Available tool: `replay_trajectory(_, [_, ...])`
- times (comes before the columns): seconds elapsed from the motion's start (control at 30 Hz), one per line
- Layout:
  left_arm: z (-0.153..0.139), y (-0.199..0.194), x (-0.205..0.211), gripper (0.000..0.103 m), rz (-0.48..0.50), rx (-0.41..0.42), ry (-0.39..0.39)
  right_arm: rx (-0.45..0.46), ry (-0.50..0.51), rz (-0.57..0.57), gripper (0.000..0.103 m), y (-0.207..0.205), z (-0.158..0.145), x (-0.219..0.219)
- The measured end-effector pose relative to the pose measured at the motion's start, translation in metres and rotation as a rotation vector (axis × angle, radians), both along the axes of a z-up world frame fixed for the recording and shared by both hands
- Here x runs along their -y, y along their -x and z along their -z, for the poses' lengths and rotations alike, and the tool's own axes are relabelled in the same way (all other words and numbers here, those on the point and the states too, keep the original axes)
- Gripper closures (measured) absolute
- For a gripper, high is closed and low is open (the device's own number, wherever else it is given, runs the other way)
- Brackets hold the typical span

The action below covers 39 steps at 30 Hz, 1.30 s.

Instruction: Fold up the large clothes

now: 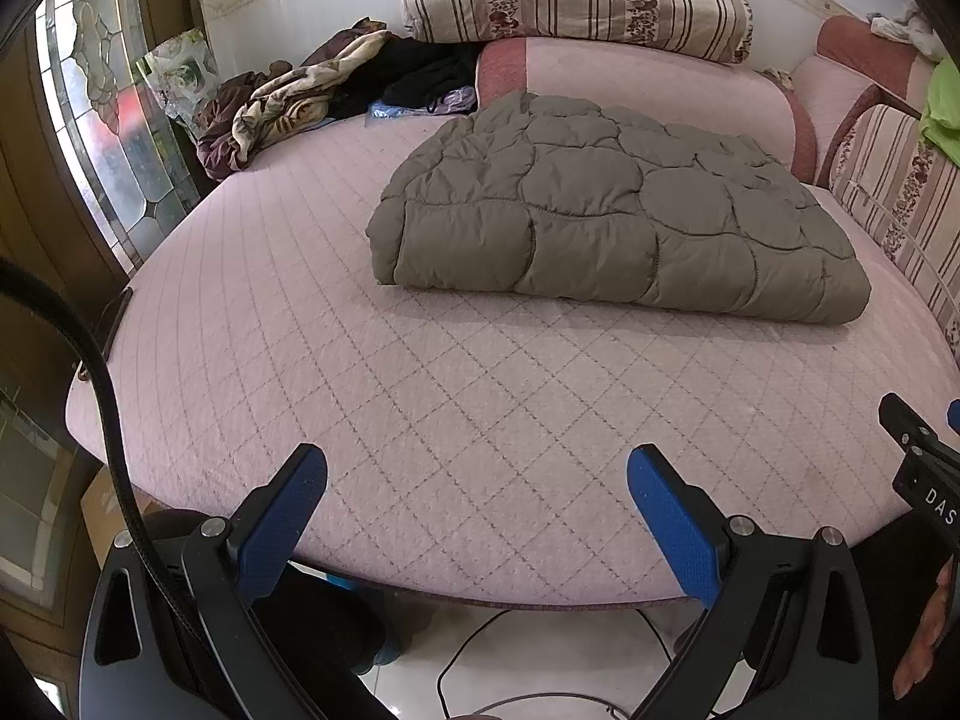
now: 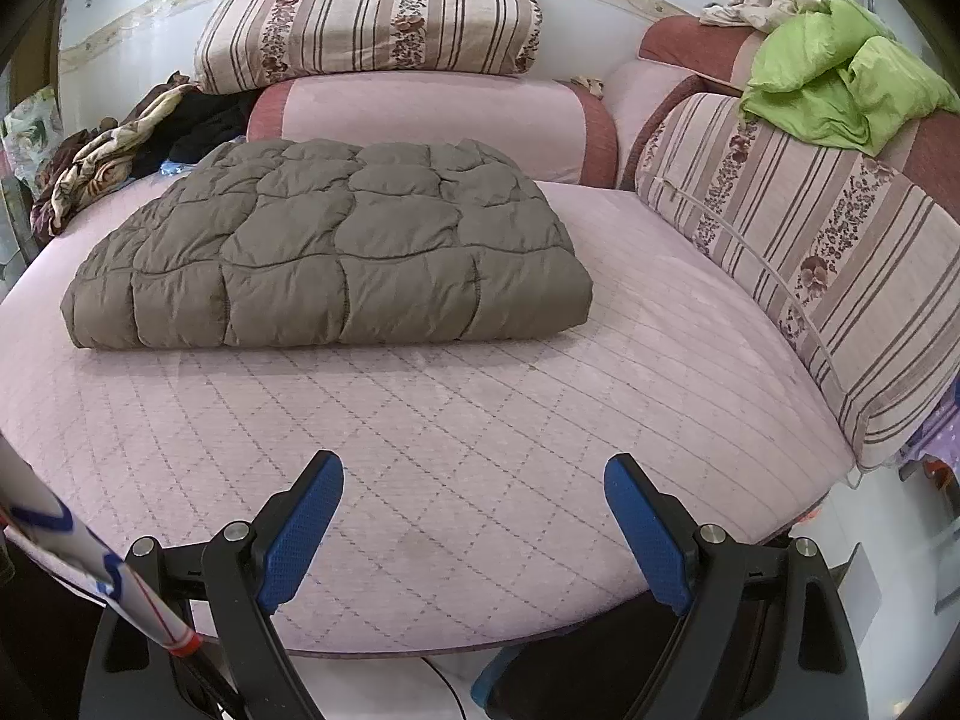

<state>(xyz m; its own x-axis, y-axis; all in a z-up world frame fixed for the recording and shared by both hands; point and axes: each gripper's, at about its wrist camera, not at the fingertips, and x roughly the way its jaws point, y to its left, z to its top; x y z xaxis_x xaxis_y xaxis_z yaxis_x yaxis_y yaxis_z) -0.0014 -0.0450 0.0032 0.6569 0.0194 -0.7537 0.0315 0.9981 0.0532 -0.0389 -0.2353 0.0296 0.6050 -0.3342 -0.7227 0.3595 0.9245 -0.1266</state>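
Observation:
A grey-brown quilted padded garment (image 1: 606, 216) lies folded into a thick rectangle on the pink quilted sofa seat (image 1: 420, 396); in the right wrist view the garment (image 2: 336, 252) sits left of centre on the same seat (image 2: 456, 420). My left gripper (image 1: 477, 480) hovers over the seat's front edge, well short of the garment, open with nothing between its blue pads. My right gripper (image 2: 474, 486) is likewise open and empty above the front edge, apart from the garment. The right gripper's black body (image 1: 924, 456) shows at the right edge of the left wrist view.
A striped floral cushion (image 2: 372, 18) rests on the pink backrest (image 2: 432, 120). Another striped cushion (image 2: 828, 276) leans along the right side. A green garment (image 2: 840, 90) lies on the right arm. Crumpled clothes (image 1: 312, 90) are heaped at back left. Cables (image 1: 540, 660) run across the white floor.

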Motion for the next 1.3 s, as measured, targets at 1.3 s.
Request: replay_trajectory(1.3, [0.010,-0.003,-0.003,0.003,0.009,-0.045,0.018,0.031,-0.012,-0.045,0.011,0.002,-0.004,-0.015])
